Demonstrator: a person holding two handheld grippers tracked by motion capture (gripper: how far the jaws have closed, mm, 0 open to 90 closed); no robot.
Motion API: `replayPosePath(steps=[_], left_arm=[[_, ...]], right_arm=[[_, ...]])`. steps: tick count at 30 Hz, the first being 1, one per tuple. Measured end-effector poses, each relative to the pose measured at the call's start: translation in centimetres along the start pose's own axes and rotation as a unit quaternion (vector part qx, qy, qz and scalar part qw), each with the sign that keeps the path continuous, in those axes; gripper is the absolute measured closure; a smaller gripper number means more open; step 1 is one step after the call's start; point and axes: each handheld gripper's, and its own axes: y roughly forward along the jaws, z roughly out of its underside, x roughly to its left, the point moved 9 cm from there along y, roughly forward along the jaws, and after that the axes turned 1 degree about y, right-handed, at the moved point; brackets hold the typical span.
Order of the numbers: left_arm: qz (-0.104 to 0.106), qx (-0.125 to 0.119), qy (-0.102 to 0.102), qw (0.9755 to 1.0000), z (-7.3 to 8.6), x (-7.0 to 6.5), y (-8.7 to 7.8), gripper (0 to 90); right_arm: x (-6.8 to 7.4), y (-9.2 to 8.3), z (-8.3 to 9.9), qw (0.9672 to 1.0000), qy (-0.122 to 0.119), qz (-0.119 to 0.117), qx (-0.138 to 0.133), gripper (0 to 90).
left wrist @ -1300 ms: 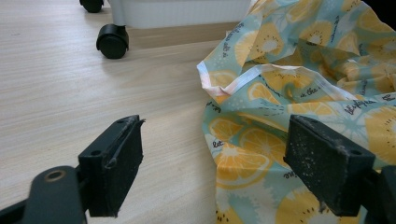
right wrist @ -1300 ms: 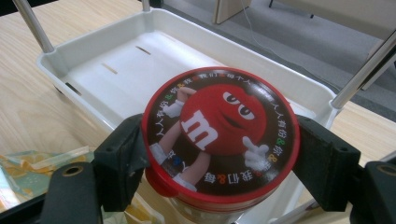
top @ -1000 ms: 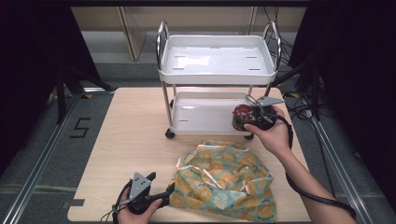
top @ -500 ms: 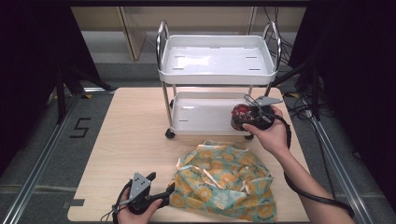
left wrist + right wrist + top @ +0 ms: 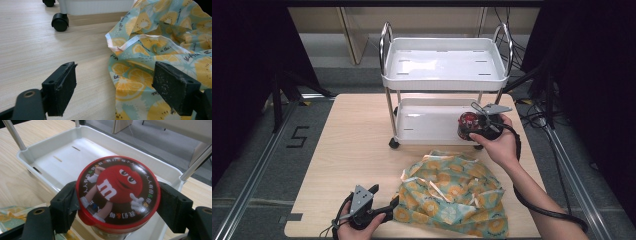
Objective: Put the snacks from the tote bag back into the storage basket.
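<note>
A round candy jar (image 5: pixel 117 192) with a red lid showing a red cartoon figure sits between my right gripper's (image 5: pixel 117 205) jaws, which are shut on it. In the high view the jar (image 5: pixel 468 122) hangs at the right end of the white cart's lower tray (image 5: pixel 427 125), with my right gripper (image 5: pixel 474 125) around it. A crumpled cloth bag printed with lemon slices (image 5: pixel 452 192) lies on the table in front of the cart. My left gripper (image 5: pixel 115 87) stands open low at the bag's (image 5: pixel 160 47) left edge, nothing between its pads; it sits at the table's front (image 5: pixel 393 206).
The white two-tier cart (image 5: pixel 444 62) stands on black castors (image 5: pixel 60 22) at the back middle of the wooden table (image 5: pixel 352 145). Its chrome posts (image 5: pixel 13 135) rise beside the lower tray. A black cable (image 5: pixel 552 210) trails from my right hand. Floor rails run along both table sides.
</note>
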Motion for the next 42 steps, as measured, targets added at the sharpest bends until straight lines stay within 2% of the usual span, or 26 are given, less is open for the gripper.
replayPosePath(steps=[2,4,6,7,10,11,12,15,17,20,21,22,24,25,29,33,35,37,39,40,42], left_arm=[[0.0,-0.001,-0.003,1.0,0.0,-0.1,0.0,18.9],[0.0,0.0,-0.002,1.0,0.0,-0.1,0.0,18.9],[-0.001,0.001,0.0,1.0,0.0,0.0,-0.1,18.9],[-0.001,0.002,0.0,1.0,0.0,0.0,-0.1,18.9],[0.001,0.001,0.001,1.0,0.0,0.0,-0.1,18.9],[0.001,0.001,0.002,1.0,0.0,0.0,-0.1,18.9],[0.001,0.001,0.002,1.0,0.0,0.0,-0.1,18.9],[0.001,-0.002,0.0,1.0,0.0,0.0,0.0,18.9],[0.001,-0.001,0.001,1.0,0.0,0.0,-0.1,18.9],[0.001,-0.001,0.0,1.0,0.0,0.0,0.0,18.9],[0.002,-0.001,0.0,1.0,0.0,0.0,0.0,18.9],[0.0,0.001,0.0,1.0,0.0,0.0,-0.1,18.9],[0.001,0.0,0.0,1.0,0.0,0.0,-0.1,18.9],[0.001,0.0,0.0,1.0,0.0,0.0,-0.1,18.9],[0.001,0.0,0.0,1.0,0.0,-0.1,-0.1,18.9],[0.001,0.001,0.0,1.0,0.0,-0.1,0.0,18.9],[0.001,0.0,0.0,1.0,0.0,-0.1,-0.1,18.9],[0.001,0.0,0.0,1.0,0.0,-0.1,-0.1,18.9],[0.001,0.001,0.0,1.0,0.0,0.0,-0.1,18.9],[0.001,0.001,0.0,1.0,0.0,0.0,-0.1,18.9],[0.001,0.0,0.0,1.0,0.0,-0.1,-0.1,18.9]], right_arm=[[-0.1,-0.1,-0.2,0.9999,-0.012,-0.001,-0.002,26.2],[-0.1,0.0,-0.2,0.9999,-0.015,-0.001,-0.002,26.2],[0.0,0.1,-0.3,0.9999,-0.013,0.002,-0.009,26.2],[0.2,0.1,-0.2,1.0,-0.007,-0.002,-0.001,26.2],[0.4,0.2,-0.2,1.0,-0.009,-0.003,-0.001,26.2],[0.8,0.2,-0.2,1.0,0.004,-0.004,-0.003,26.2],[0.6,0.3,-0.3,1.0,-0.006,-0.006,-0.004,26.2],[0.6,0.5,-0.3,0.9999,-0.012,-0.004,-0.004,26.2],[0.8,0.5,-0.3,1.0,-0.007,-0.005,-0.001,26.2],[0.7,0.7,-0.4,0.9999,-0.011,-0.005,-0.001,26.2],[1.0,0.6,-0.3,1.0,0.002,-0.006,0.003,26.2],[0.7,0.7,-0.4,0.9999,-0.012,-0.004,-0.002,26.2],[0.7,0.8,-0.4,0.9999,-0.01,-0.004,-0.001,26.2],[1.0,0.7,-0.3,1.0,0.004,-0.006,0.003,26.2],[0.7,0.9,-0.4,1.0,-0.004,0.0,-0.007,26.2],[0.7,0.9,-0.3,1.0,-0.004,-0.004,0.001,26.2],[0.7,1.1,-0.5,0.9999,-0.007,0.004,-0.012,26.2],[1.0,1.1,-0.3,1.0,0.006,-0.004,-0.001,26.2],[0.9,1.2,-0.4,0.9999,-0.009,-0.003,-0.005,26.2],[1.0,1.3,-0.2,1.0,-0.003,-0.008,0.002,26.2],[0.9,1.3,-0.4,1.0,-0.006,-0.002,-0.006,26.2]])
